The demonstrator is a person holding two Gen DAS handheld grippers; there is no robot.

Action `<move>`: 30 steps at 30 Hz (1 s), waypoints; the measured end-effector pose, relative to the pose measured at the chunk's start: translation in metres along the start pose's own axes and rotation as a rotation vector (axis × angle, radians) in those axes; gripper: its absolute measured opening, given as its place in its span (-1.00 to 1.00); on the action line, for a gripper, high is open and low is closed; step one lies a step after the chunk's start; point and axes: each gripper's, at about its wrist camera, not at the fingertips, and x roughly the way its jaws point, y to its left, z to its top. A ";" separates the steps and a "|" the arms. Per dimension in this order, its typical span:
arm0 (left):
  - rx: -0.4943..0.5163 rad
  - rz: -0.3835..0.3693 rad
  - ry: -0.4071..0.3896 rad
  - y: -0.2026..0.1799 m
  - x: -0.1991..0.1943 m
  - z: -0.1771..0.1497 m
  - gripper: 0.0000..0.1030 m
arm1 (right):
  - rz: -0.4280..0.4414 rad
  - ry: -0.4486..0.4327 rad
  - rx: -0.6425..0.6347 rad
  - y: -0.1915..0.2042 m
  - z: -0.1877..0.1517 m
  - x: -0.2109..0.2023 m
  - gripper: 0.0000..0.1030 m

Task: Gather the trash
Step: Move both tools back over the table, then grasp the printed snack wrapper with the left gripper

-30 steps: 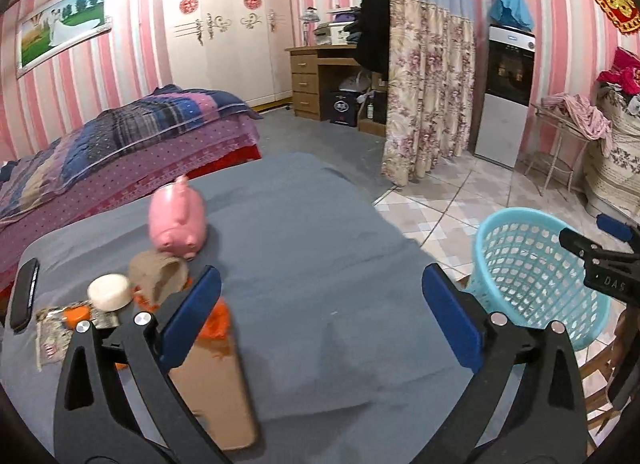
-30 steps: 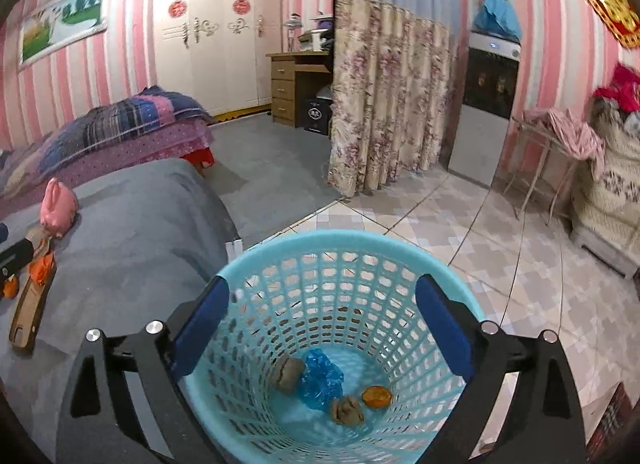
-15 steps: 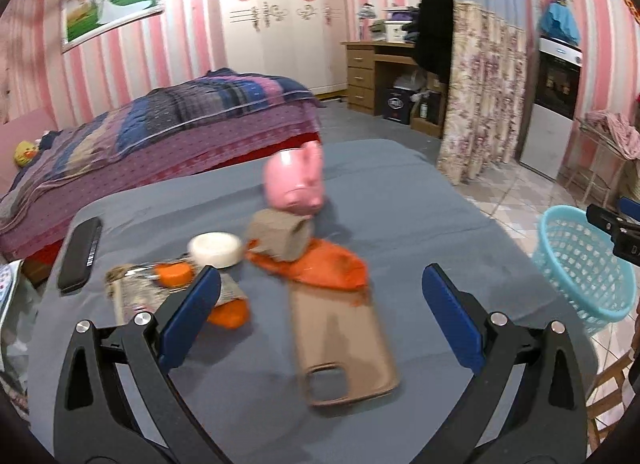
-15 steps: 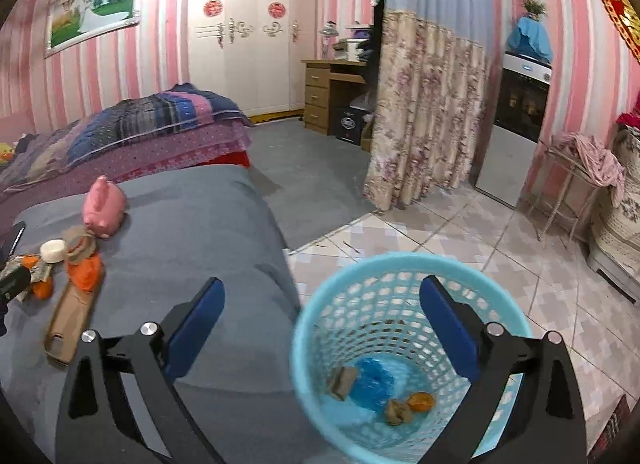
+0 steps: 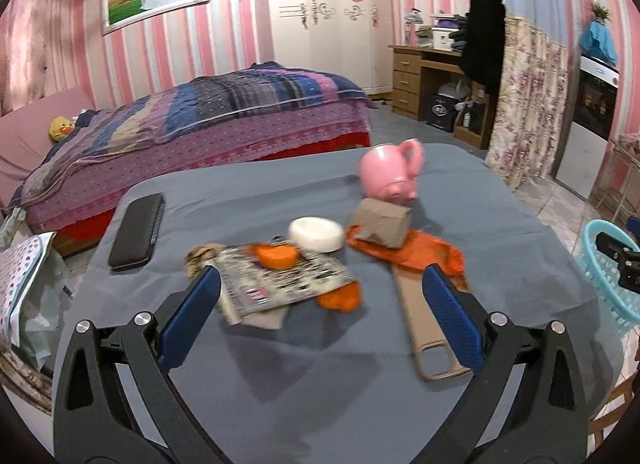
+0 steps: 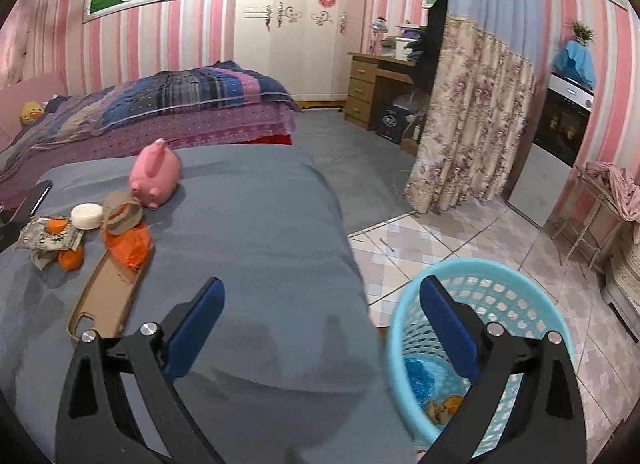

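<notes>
Left gripper (image 5: 320, 304): jaws spread wide, nothing between them, held above the near part of the bench (image 5: 280, 364), which is covered in grey cloth.

Right gripper (image 6: 320, 324): jaws spread wide and empty, held over the bench's right edge, with the basket showing behind its right finger.

Basket (image 6: 516, 292): light blue, perforated plastic, upright on the tiled floor just beside the bench's right edge. Holds a crumpled blue wrapper (image 6: 420, 376) and small brown and orange scraps (image 6: 444, 408) at its bottom.

Items on the bench, clustered at the left-centre:
- Printed wrapper (image 5: 280, 284), black-and-white pattern, lying flat between the left gripper's fingers in the wrist view.
- Orange peel piece (image 5: 276, 256) resting on top of the printed wrapper; a second orange piece (image 5: 340, 298) at the wrapper's right edge.
- White round disc (image 5: 316, 234), just behind the wrapper.
- Crumpled orange bag (image 5: 416, 254), with a brown cardboard piece (image 5: 382, 224) sitting on it.
- Tan phone case (image 5: 428, 328), lying flat, its far end under the orange bag.
- Pink piggy bank (image 5: 392, 172), behind the cardboard piece, touching it.
- Black flat case (image 5: 138, 232), well apart to the left.
</notes>
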 end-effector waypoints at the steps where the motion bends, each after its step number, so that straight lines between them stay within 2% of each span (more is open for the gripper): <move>1: -0.007 0.010 0.003 0.006 0.000 -0.002 0.89 | 0.010 -0.001 -0.004 0.004 0.000 0.000 0.86; 11: -0.039 0.088 0.040 0.057 0.011 -0.027 0.89 | 0.084 0.049 -0.071 0.051 -0.006 0.016 0.86; 20: -0.063 0.094 0.099 0.089 0.028 -0.042 0.89 | 0.100 0.089 -0.174 0.103 -0.014 0.030 0.86; 28: -0.111 -0.026 0.100 0.084 0.042 -0.014 0.88 | 0.100 0.099 -0.148 0.116 -0.012 0.038 0.86; 30: -0.121 -0.059 0.117 0.082 0.056 -0.008 0.78 | 0.094 0.099 -0.143 0.118 -0.012 0.040 0.86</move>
